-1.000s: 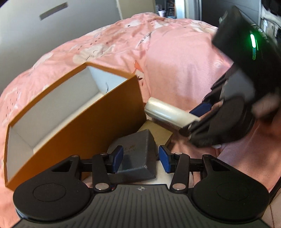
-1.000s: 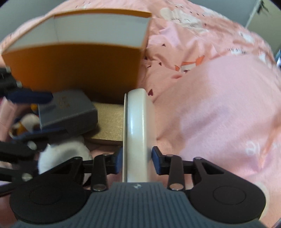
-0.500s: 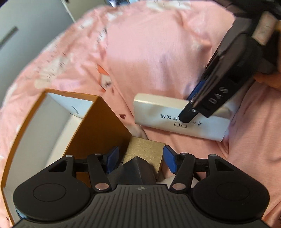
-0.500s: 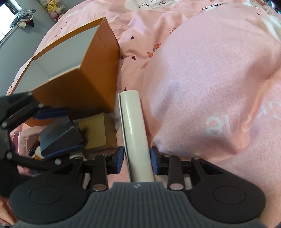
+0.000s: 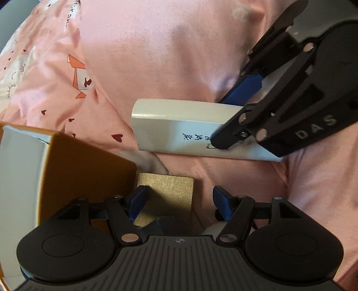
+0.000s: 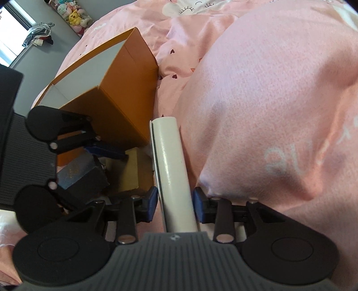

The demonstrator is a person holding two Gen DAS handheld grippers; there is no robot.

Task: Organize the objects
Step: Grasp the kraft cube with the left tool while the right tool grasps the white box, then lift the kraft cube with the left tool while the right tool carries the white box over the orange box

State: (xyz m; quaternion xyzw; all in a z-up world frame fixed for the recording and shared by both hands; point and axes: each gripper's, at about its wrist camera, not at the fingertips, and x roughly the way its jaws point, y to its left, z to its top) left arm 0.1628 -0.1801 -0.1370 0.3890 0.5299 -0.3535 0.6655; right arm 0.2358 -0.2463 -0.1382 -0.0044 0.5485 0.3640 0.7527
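Left hand-held gripper (image 5: 179, 201) pointed steeply down over the bed, jaws spread wide and opening, blue pads pressing on nothing. Below and between them lay a small gold box (image 5: 166, 194) on the pink bedding (image 5: 170, 56); a dark grey-blue box (image 6: 78, 176) sat just beside the gold one, only its top corner showing under the left gripper's body in the left wrist view. In the right wrist view the left gripper's fingers straddled that dark box without visibly touching it. An open orange carton (image 6: 125, 107) with a pale grey inside stood hard against the gold box on its left, its tall wall crowding the left gripper's nearer finger. Right hand-held gripper (image 6: 175, 202) held a long cream-white case (image 6: 172, 170) edge-up between its blue pads, jaws easing slightly open though the pads were at the case's sides. The case's far end reached toward the carton's corner, close to the gold box; handwriting showed on its broad face in the left wrist view. A bulging pink pillow (image 6: 268, 100) pressed close along the case's right side, boxing it in. Something white and fluffy (image 5: 213, 228) peeked out near the left gripper's right finger. Plush toys (image 6: 71, 15) sat far off by a window.
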